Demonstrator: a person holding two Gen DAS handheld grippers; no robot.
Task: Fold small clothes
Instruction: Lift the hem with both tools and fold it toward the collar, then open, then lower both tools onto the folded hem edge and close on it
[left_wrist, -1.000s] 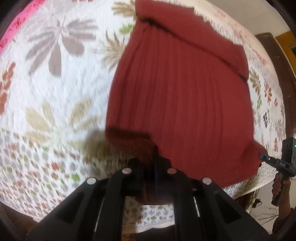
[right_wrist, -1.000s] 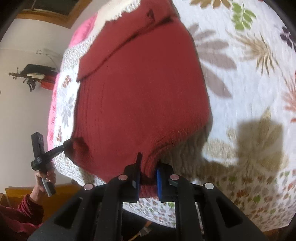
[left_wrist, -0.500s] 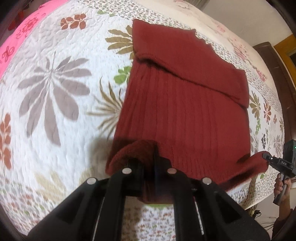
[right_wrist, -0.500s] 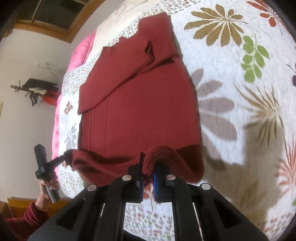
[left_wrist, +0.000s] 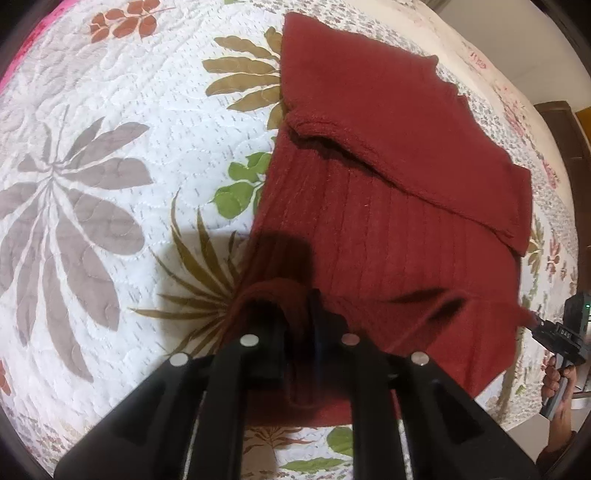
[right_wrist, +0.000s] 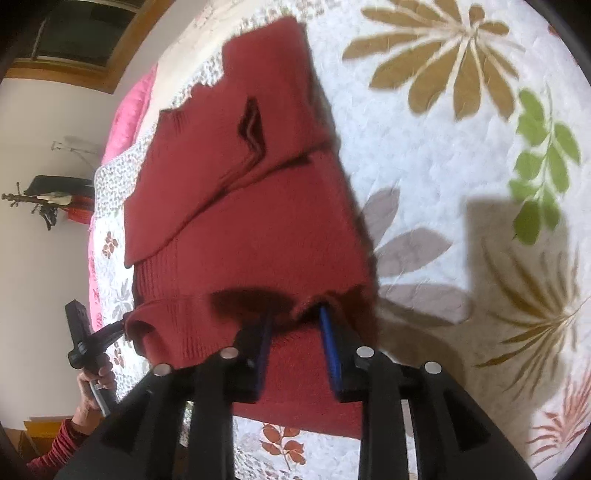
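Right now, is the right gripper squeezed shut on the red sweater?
No, the right gripper has its blue-padded fingers spread apart, with the red sweater hem lying loose between them.

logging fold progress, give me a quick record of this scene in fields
surface: leaf-print quilt on a bed
garment: red sweater, spread flat on the quilt
top part: folded down over the body
near hem: raised and curled toward the body, not laid flat
left tongs: shut on the sweater's hem at one corner
right tongs: open, hem lying across the gap, not pinched
fold status: bottom fold begun, not finished
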